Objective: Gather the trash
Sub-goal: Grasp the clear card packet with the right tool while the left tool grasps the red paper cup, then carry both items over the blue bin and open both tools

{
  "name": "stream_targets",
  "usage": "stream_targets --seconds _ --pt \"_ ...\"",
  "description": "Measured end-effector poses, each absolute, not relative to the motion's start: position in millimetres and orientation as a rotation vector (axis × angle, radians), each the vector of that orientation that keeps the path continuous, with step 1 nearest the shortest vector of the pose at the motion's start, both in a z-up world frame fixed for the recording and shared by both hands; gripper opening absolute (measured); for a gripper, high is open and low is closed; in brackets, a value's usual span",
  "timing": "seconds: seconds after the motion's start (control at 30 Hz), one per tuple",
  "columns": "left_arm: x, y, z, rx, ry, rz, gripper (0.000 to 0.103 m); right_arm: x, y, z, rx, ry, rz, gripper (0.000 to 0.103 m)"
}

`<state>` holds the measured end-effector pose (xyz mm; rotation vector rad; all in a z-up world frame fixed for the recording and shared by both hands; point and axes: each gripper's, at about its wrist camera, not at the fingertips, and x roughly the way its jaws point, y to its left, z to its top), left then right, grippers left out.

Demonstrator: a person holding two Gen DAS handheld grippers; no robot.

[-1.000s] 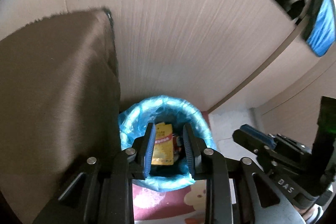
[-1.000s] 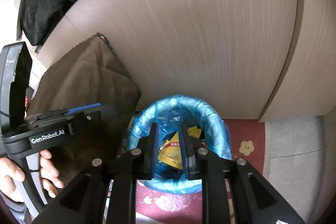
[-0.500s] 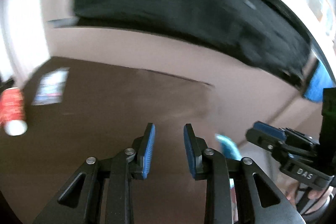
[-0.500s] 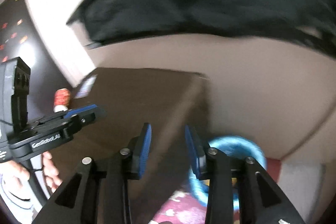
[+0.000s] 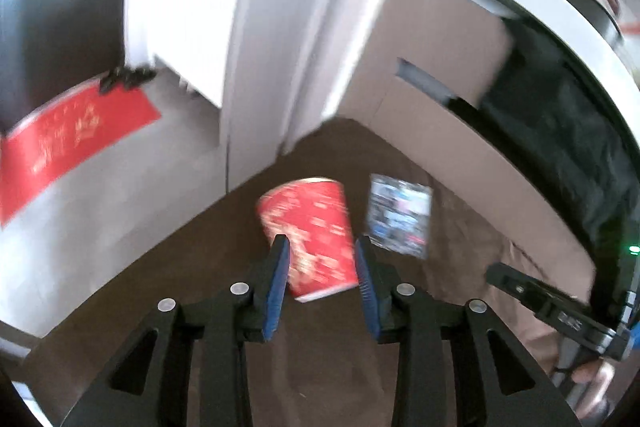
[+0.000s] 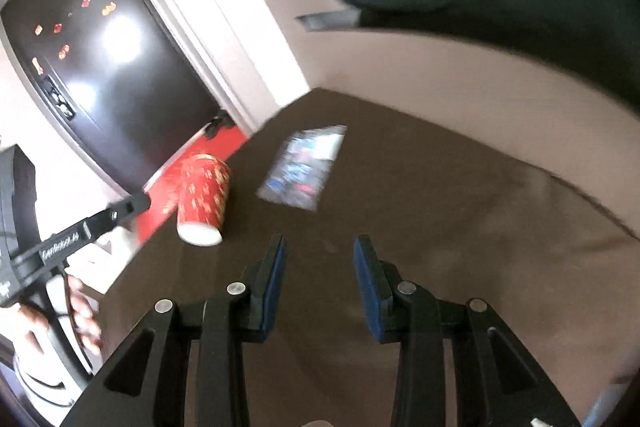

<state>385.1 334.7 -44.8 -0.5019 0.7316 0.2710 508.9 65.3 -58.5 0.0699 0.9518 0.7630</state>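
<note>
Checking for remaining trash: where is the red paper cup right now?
The red paper cup lies on its side on the brown surface, framed by the open left gripper, with the blue packet on its right.

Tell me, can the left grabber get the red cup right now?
Probably yes. The left gripper is open and the red cup lies right in front of it on the brown table, with nothing between them.

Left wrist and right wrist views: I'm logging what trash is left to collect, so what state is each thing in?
red paper cup: lying on its side on the brown surface, framed by the left gripper's fingers, not gripped.
flat printed packet: lying flat beside the cup, untouched.
left gripper: open, empty.
right gripper: open, empty, over bare brown surface.
</note>
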Motion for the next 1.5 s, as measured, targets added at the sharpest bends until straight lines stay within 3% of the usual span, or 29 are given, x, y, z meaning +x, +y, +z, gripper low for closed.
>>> stream_targets --seconds 0.5,0.53,0.57,0.6,0.83,0.9,0.93,1.17,1.23,1.27,1.5 --pt "398.1 383.5 -73.2 -0.717 0.734 0.165 0.04 621.7 134.2 -123.7 0.318 1.05 0.771 0.035" --pt "398.9 383.7 -73.8 -0.731 0.732 0.165 0.043 619.8 140.1 -123.3 0.289 1.042 0.789 0.03" --pt "400.9 382.6 -73.7 -0.733 0.731 0.168 0.048 617.4 143.4 -122.4 0.264 1.035 0.798 0.008" --pt "402.4 381.0 -72.8 -0.729 0.732 0.164 0.052 612.9 147.8 -120.5 0.216 1.029 0.807 0.005" --pt "427.6 356.3 -79.7 -0.635 0.795 0.239 0.056 571.8 110.4 -88.0 0.112 0.924 0.742 0.004" --pt "436.4 350.6 -84.7 -0.614 0.81 0.263 0.07 563.2 94.6 -80.2 0.109 0.909 0.728 0.004" --pt "441.2 348.3 -87.0 -0.605 0.821 0.28 0.071 555.1 82.6 -73.9 0.1 0.893 0.716 0.004" --pt "458.2 348.7 -104.8 -0.625 0.905 0.376 0.071 513.6 28.8 -51.2 0.033 0.852 0.682 0.004" --pt "456.4 348.9 -102.8 -0.639 0.905 0.4 0.066 498.6 15.9 -47.4 0.009 0.834 0.679 0.004" --pt "454.7 348.1 -101.1 -0.639 0.902 0.397 0.059 493.5 12.1 -47.0 0.002 0.829 0.677 0.004" --pt "438.8 309.8 -67.3 -0.474 0.821 0.318 0.057 466.7 -10.4 -46.1 -0.037 0.808 0.658 0.004"
